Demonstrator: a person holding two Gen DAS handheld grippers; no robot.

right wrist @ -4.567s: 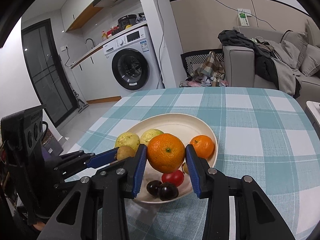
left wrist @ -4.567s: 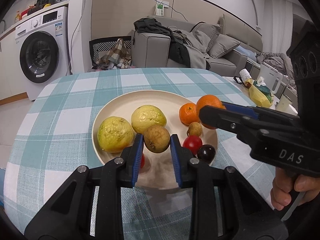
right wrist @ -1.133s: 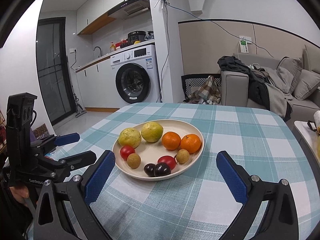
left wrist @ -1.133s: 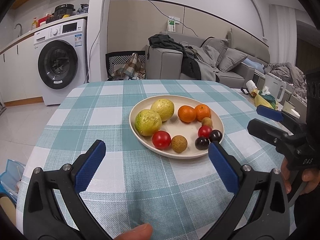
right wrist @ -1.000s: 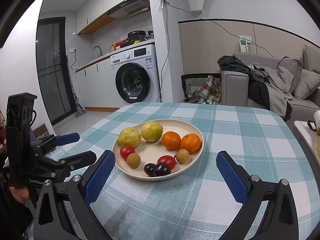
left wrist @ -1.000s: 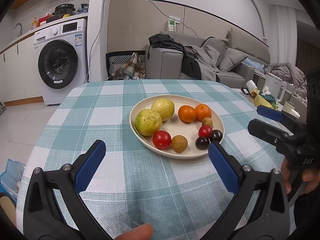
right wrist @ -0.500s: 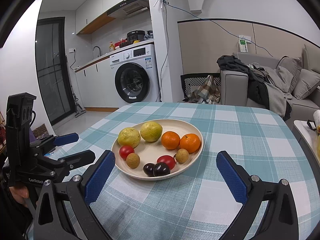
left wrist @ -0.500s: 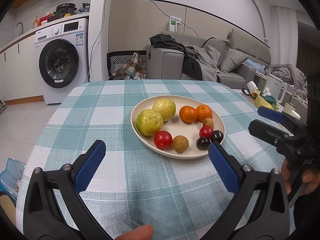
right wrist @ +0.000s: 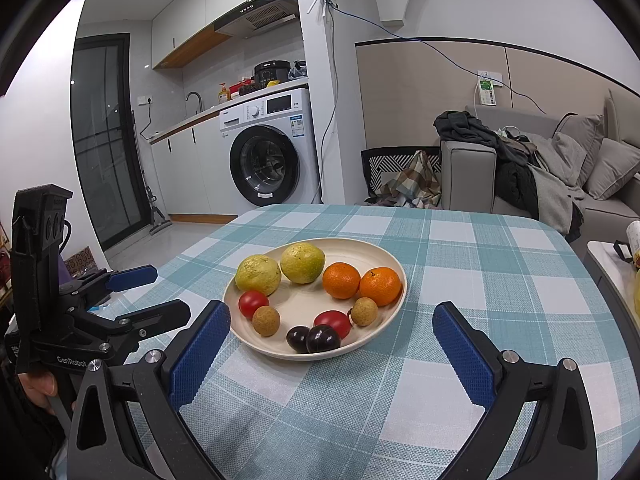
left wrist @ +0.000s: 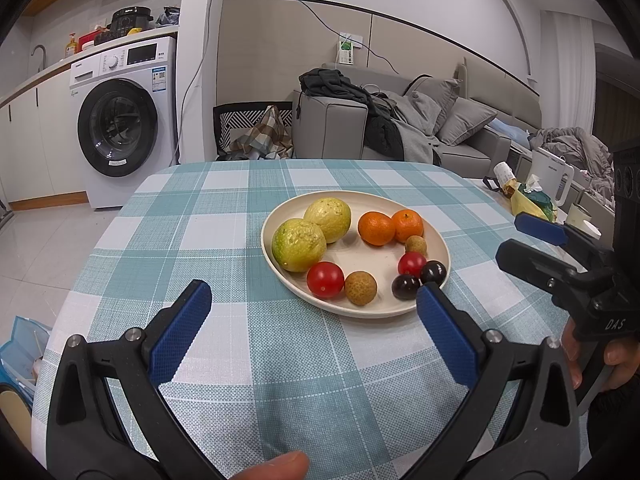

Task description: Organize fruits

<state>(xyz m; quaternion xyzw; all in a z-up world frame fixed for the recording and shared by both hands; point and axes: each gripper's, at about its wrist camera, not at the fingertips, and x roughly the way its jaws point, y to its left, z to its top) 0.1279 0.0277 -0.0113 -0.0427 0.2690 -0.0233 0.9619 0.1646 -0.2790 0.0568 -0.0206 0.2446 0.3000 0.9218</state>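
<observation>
Left wrist view: left gripper (left wrist: pixel 310 294) with jaws wide apart and empty above the checked tablecloth (left wrist: pixel 208 240), just short of the cream plate (left wrist: pixel 434 236) bearing paired guavas (left wrist: pixel 298 244), oranges (left wrist: pixel 376 229), tomatoes (left wrist: pixel 325 279), longans (left wrist: pixel 360 288) and dark plums (left wrist: pixel 406 287). Right wrist view: right gripper (right wrist: pixel 330 330) likewise spread open, holding nothing, near plate (right wrist: pixel 360 250) with all fruit on it.
</observation>
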